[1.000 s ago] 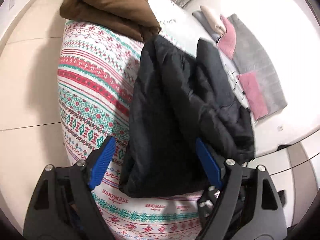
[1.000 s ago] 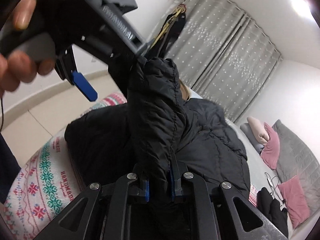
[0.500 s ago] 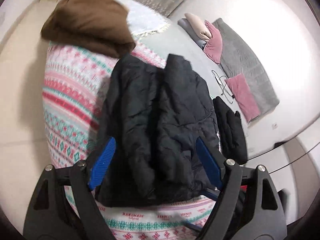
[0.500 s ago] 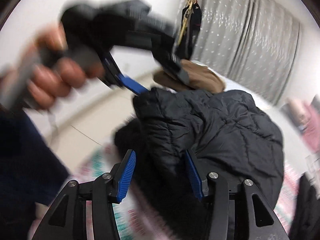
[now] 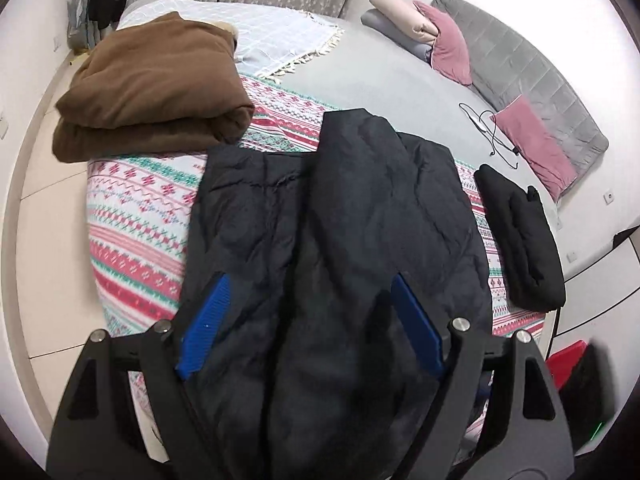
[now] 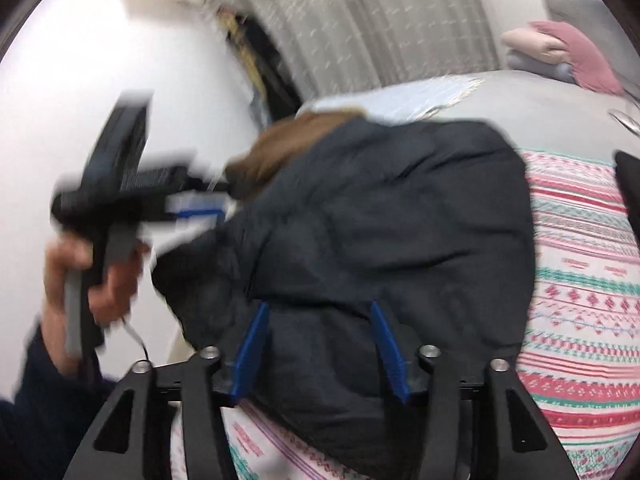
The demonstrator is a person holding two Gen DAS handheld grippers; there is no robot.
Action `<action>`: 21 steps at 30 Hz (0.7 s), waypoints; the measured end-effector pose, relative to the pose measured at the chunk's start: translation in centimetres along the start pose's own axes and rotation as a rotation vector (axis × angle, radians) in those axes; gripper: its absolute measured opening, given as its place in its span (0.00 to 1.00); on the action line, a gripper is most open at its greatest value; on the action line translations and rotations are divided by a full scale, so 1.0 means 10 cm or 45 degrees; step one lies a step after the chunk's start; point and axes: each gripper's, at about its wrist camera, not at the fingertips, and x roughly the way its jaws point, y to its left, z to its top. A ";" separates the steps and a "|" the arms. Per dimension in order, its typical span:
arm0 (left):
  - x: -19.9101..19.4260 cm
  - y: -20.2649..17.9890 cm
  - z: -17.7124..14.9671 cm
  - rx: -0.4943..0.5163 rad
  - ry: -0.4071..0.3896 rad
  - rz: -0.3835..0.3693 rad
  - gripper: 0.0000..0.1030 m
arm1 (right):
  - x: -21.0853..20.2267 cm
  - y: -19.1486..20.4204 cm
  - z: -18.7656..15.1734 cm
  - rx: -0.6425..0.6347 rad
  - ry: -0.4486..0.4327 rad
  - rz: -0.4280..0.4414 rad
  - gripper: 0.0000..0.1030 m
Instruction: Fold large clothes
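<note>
The right wrist view is smearing with motion: the left hand (image 6: 92,276) and the left gripper (image 6: 188,208) it is gripping are showing only as dark streaks with a strip of blue, so their edges are hard to read there. The near end of the jacket (image 5: 332,248) is disappearing behind the gripper frames in both views, and the brown pile (image 5: 148,88) is lying half hidden behind the jacket in the right view.

The jacket is lying folded on the patterned blanket (image 5: 136,216) on the bed (image 5: 384,80), directly ahead of both grippers. The left gripper's blue pads (image 5: 204,324) are standing wide apart over the jacket, pressing on nothing. The right gripper (image 6: 320,344) has just been opening; its pads (image 6: 252,352) are standing apart with the jacket's folded edge showing between them, not pinched.

The jacket is black, puffy and quilted, with creased, slightly shiny fabric. The blanket is knitted-looking, in red, green and white bands. The brown pile is thick, soft and folded square. A smaller black bundle (image 5: 520,240) is sitting to the jacket's right, beside grey and pink cushions (image 5: 532,148).
</note>
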 end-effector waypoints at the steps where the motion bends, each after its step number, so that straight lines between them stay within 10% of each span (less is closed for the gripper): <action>1: 0.04 -0.03 0.03 0.011 0.012 0.006 0.80 | 0.08 0.07 -0.01 -0.042 0.041 -0.014 0.46; 8: 0.23 -0.23 0.13 0.065 0.044 0.042 0.80 | 0.35 0.17 -0.10 -0.102 0.202 -0.009 0.43; 15: 0.26 -0.31 -0.04 0.133 0.017 0.112 0.35 | 0.46 0.07 -0.07 -0.104 0.268 0.032 0.43; 21: 0.13 -0.15 -0.25 0.091 -0.020 0.126 0.24 | 0.33 -0.07 -0.05 -0.089 0.258 0.105 0.43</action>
